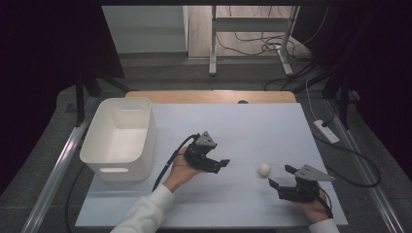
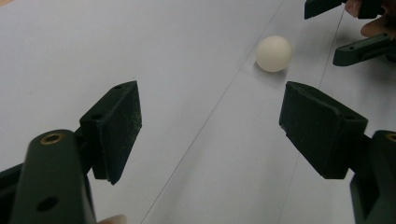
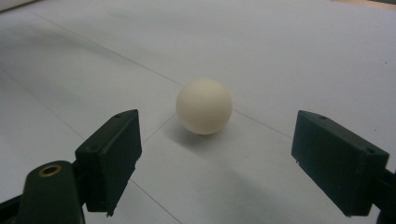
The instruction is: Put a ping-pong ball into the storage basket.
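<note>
1. Right gripper (image 1: 283,177): a black, matt two-jaw tool held in a hand at the near right of the table; jaws spread wide and empty, pointing toward the ball. A grey three-cornered plate sits on top. In the right gripper view (image 3: 215,154) the two blocky jaw pads stand well apart, with flat inner faces and slightly speckled edges.
2. Left gripper (image 1: 224,163): a like black tool with a grey plate, held in the other hand, a white sleeve behind it and a black cable trailing from it. Its jaws are likewise spread and hold nothing. In the left gripper view (image 2: 210,114) a brass-coloured insert shows in the near jaw arm.
3. Small, smooth, cream-white ball (image 1: 264,169): a plain sphere with a matt, unmarked surface, resting on the sheet. It lies between the two grippers, just ahead of the right gripper's open jaws and touching neither; in the right gripper view the ball (image 3: 204,106) sits centred beyond the jaw tips, casting a soft shadow. From the left gripper it lies farther ahead, toward the right jaw (image 2: 274,53).
4. Pale grey-white sheet (image 1: 233,126): flat, smooth, crossed by faint straight fold lines, covering a wooden tabletop.
5. White plastic bin (image 1: 141,145): rectangular, round-cornered, with a slot handle; it stands well to the left gripper's left.
</note>
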Motion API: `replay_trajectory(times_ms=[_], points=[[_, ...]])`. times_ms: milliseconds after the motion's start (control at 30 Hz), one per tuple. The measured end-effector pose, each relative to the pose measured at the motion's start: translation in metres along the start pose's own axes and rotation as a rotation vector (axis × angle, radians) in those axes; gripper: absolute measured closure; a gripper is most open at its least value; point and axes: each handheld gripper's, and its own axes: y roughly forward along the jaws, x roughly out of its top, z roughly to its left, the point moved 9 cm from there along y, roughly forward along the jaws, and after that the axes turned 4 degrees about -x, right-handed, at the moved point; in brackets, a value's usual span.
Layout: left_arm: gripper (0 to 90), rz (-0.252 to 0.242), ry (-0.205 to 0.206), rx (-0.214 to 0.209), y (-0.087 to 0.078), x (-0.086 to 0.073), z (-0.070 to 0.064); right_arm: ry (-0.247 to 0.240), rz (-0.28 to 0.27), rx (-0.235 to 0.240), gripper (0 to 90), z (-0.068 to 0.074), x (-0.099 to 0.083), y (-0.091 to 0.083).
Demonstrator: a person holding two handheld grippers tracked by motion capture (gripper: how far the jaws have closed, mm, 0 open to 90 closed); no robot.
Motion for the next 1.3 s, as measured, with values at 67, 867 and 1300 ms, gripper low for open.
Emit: replay_trajectory(times_ms=[67,867,1300], points=[[22.1,0.000,0.002,-0.001,0.0007,0.0004,-0.0004,0.000,0.000,0.000,16.2,0.0000,0.0000,0.0000],[22.0,-0.003,0.007,-0.004,0.0044,0.0043,-0.0017,0.000,0.003,0.000,16.3,0.0004,-0.0003,-0.0002],[22.0,-0.012,0.010,-0.015,0.0075,0.0089,-0.0051,-0.001,0.003,0.003,16.5,0.0004,-0.0005,0.0002]])
